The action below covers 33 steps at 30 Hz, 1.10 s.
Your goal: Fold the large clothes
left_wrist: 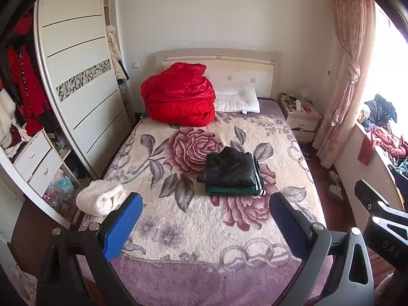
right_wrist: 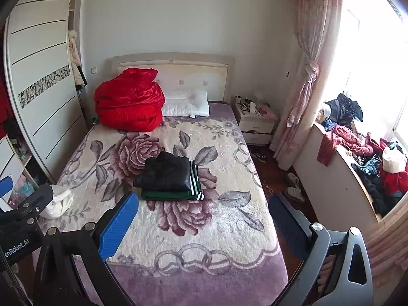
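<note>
Folded clothes point(left_wrist: 230, 174) lie stacked near the middle of the bed point(left_wrist: 204, 229): a black, glossy, leather-like garment point(left_wrist: 229, 168) on top of a dark green one with white stripes point(left_wrist: 255, 190) along its right edge. In the left wrist view, the left gripper point(left_wrist: 204, 224) hangs above the foot of the bed with its blue-padded fingers spread wide and nothing between them. The plush blanket under the stack is cream with big mauve roses and a purple border. A rolled white fleecy towel point(left_wrist: 102, 199) sits at the bed's left edge, and a shiny red quilt point(left_wrist: 178, 97) is heaped beside a white pillow point(left_wrist: 238, 99) at the headboard. The other tool at the right edge bears the letters "DAS".

In the right wrist view, the right gripper point(right_wrist: 204, 224) is likewise wide apart and empty, above the bed's foot. The folded stack point(right_wrist: 169, 178) rests ahead of it. The tool at the left reads "enRobot.AI". Loose clothing point(right_wrist: 357, 137) is heaped on the window ledge.
</note>
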Tool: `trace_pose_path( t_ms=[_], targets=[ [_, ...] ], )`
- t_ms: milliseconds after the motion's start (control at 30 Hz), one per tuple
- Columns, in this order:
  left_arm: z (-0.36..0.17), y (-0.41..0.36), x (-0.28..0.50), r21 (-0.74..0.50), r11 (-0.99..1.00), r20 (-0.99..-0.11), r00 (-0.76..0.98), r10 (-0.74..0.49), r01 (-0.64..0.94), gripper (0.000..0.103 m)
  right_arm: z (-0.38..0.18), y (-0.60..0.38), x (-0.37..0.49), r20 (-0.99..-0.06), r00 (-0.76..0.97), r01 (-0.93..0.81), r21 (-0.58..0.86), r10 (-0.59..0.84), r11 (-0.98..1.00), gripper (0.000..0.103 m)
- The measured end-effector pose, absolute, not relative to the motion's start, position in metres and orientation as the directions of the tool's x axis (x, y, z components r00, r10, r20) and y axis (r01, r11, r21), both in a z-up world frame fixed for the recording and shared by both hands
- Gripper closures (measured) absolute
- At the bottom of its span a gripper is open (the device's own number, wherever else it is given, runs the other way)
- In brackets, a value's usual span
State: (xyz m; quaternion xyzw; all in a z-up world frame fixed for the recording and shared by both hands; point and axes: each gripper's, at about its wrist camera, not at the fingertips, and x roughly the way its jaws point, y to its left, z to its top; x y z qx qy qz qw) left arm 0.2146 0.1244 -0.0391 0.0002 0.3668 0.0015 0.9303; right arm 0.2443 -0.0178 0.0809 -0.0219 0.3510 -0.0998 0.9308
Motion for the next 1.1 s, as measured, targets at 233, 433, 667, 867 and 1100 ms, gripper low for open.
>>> trace_pose_path(
  t_ms=[233, 433, 667, 867, 1100],
  targets=[
    [-0.0371, 0.1260, 0.2130, 0.002, 1.000, -0.682, 0.732, 0.004, -0.003, 0.002, 0.0804, -0.0161, 0.2442, -0.653, 0.732, 0.165, -0.105, -0.193, 0.981, 0.000],
    [-0.0361, 0.1274, 0.2116, -0.001, 1.000, -0.679, 0.734, 0.002, -0.004, 0.001, 0.0802, -0.0155, 0.2434, -0.654, 0.732, 0.164, -0.103, -0.191, 0.981, 0.000],
    [-0.0364, 0.1277, 0.2110, 0.000, 1.000, -0.679, 0.734, 0.002, -0.002, 0.001, 0.0793, -0.0148, 0.2436, -0.654, 0.732, 0.166, -0.101, -0.192, 0.981, 0.000],
    [-0.0345, 0.1282, 0.2113, 0.003, 1.000, -0.679, 0.734, 0.004, -0.003, 0.002, 0.0793, -0.0151, 0.2438, -0.653, 0.733, 0.164, -0.104, -0.192, 0.981, 0.000],
    [-0.0330, 0.1282, 0.2087, 0.001, 1.000, -0.675, 0.738, 0.001, -0.001, 0.002, 0.0788, -0.0150, 0.2413, -0.654, 0.732, 0.166, -0.101, -0.191, 0.981, 0.000]
  ],
)
